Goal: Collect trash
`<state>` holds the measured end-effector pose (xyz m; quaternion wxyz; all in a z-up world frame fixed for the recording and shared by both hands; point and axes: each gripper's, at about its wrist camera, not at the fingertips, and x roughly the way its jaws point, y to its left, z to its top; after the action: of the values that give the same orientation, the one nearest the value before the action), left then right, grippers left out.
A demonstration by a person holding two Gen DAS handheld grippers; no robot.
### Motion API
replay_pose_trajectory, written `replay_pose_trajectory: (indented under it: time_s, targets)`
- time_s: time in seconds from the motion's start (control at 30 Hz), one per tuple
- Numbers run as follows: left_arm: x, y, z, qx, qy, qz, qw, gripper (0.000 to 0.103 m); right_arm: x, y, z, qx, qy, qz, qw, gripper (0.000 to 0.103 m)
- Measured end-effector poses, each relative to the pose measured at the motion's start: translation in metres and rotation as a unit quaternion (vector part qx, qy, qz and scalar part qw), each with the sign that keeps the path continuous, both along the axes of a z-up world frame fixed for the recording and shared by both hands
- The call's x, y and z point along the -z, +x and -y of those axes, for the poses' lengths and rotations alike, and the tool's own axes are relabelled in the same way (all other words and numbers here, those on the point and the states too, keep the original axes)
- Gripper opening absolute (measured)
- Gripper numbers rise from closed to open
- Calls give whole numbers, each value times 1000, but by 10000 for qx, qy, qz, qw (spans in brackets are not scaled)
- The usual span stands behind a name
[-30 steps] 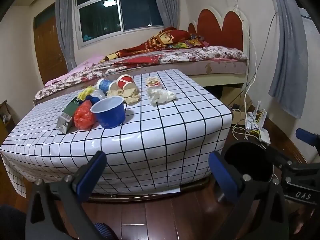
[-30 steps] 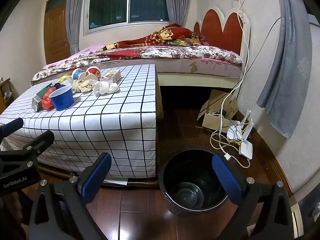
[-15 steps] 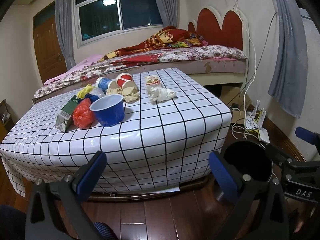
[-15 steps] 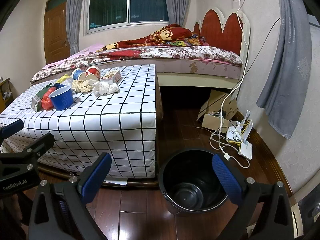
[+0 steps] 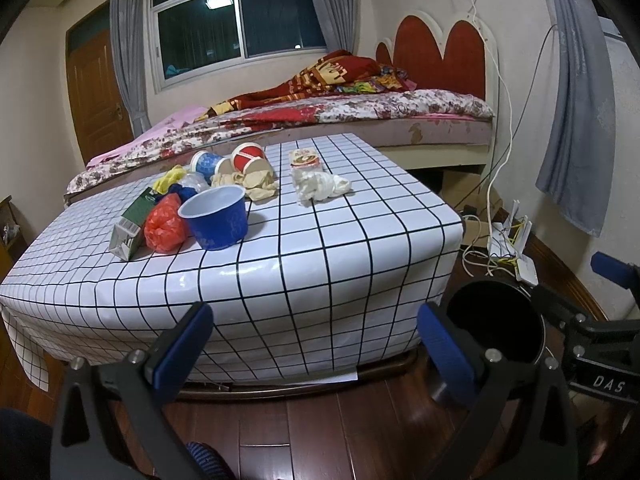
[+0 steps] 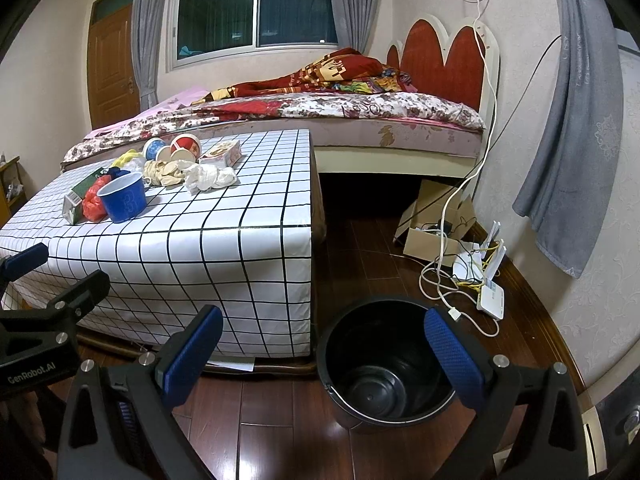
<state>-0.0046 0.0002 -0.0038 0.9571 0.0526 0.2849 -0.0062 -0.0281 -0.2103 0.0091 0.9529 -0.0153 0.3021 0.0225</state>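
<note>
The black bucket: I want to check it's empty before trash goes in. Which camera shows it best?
The right wrist view: the black bucket is seen whole from above, bare floor inside. The left wrist view shows only its dark mouth, partly blocked by gripper parts.

The tabletop [image 5: 320, 240] is white with a black grid. On it sit a blue cup [image 5: 216, 216] with a white inside, an orange-red plastic bag [image 5: 164, 224], a green carton [image 5: 138, 212], some yellow wrapping [image 5: 170, 176], a red-and-white cup [image 5: 248, 158] and white crumpled tissue [image 5: 320, 186]. The bin [image 6: 384, 364] is black, the floor [image 6: 360, 264] is dark reddish wood, and the bed [image 6: 360, 108] has a floral cover. Both grippers have blue pads [image 6: 454, 356].
</note>
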Motion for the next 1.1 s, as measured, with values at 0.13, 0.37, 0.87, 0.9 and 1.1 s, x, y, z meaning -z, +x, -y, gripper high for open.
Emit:
replay_pose_trajectory:
  time_s: [0.13,0.37,0.87,0.9,1.1]
  targets:
    - [1,0,0,-2,-5,-5,10000,102,0,0,0,10,3,-3,10000,102]
    - [0,0,0,3,-6,-5,10000,102,1,0,-1,7,1,0,10000,102]
    - [0,1,-1,7,4,-11,10000,102,3,1,-3,12,-7,0,10000,102]
    - [1,0,-1,5,2,-9,10000,102,3,1,-3,13,-7,2,10000,102]
    - [5,0,-2,-44,22,7,10000,102,3,2,-3,15,-15,-1,10000,102]
